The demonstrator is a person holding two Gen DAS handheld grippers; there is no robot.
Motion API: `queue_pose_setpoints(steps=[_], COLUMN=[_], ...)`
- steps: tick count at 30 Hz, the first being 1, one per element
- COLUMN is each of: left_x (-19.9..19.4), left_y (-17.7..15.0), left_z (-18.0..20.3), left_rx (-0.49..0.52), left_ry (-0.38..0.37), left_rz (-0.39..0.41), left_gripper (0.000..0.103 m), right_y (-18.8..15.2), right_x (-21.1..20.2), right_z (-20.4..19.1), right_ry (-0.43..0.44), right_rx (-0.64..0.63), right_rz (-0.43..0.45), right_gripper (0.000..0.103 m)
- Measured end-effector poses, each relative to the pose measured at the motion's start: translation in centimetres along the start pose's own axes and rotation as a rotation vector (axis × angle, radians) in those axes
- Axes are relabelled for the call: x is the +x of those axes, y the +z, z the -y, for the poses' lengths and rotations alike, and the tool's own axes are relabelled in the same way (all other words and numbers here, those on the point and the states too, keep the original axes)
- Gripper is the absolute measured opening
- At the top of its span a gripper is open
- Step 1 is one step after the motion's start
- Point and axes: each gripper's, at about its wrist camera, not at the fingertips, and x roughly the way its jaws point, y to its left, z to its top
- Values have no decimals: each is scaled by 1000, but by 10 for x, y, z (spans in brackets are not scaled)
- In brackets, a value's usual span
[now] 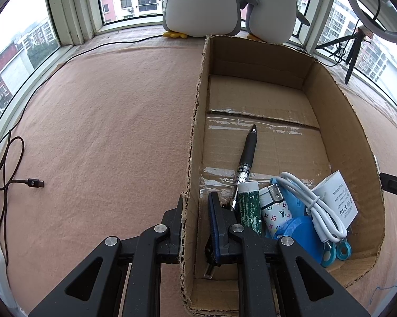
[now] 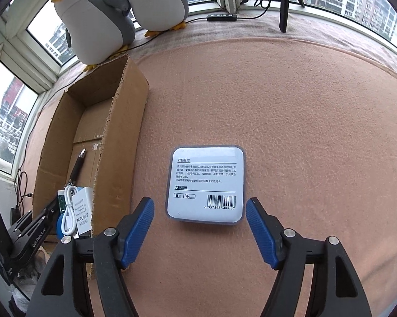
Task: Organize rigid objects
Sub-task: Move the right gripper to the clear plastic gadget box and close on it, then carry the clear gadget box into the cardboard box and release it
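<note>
A: How far along?

B: Pen [image 1: 247, 155], charger [image 1: 338, 198] and bits sit in the cardboard box [image 1: 195, 121]. Left gripper [image 1: 195, 219] clamps its near wall.

A: What's left?

B: White packet [image 2: 206, 183], right of the box, between the right gripper [image 2: 199, 212]'s spread jaws, ungrabbed.
</note>
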Motion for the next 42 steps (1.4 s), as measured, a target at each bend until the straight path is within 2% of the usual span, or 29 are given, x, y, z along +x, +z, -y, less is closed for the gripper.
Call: queue_pose_setpoints(steps=[5,14,27,42], left_x=[0,0,1,1], left_y=[0,0,0,0], left_z=[-1,-1,-1,-1], left_rx=[-2,-3,-3,-4], left_ry=[-1,-3,-3,-4], left_rz=[0,0,0,0], left_gripper=[14,14,14,14], right_y=[7,21,30,35], right_x=[10,24,40,54], right_z=[-1,5,-4,-20], right_ry=[-40,-17,-85,-131], right_rx=[-5,37,32,-16], right_rz=[-34,-83,-132,-138], right_gripper=[68,69,71,71])
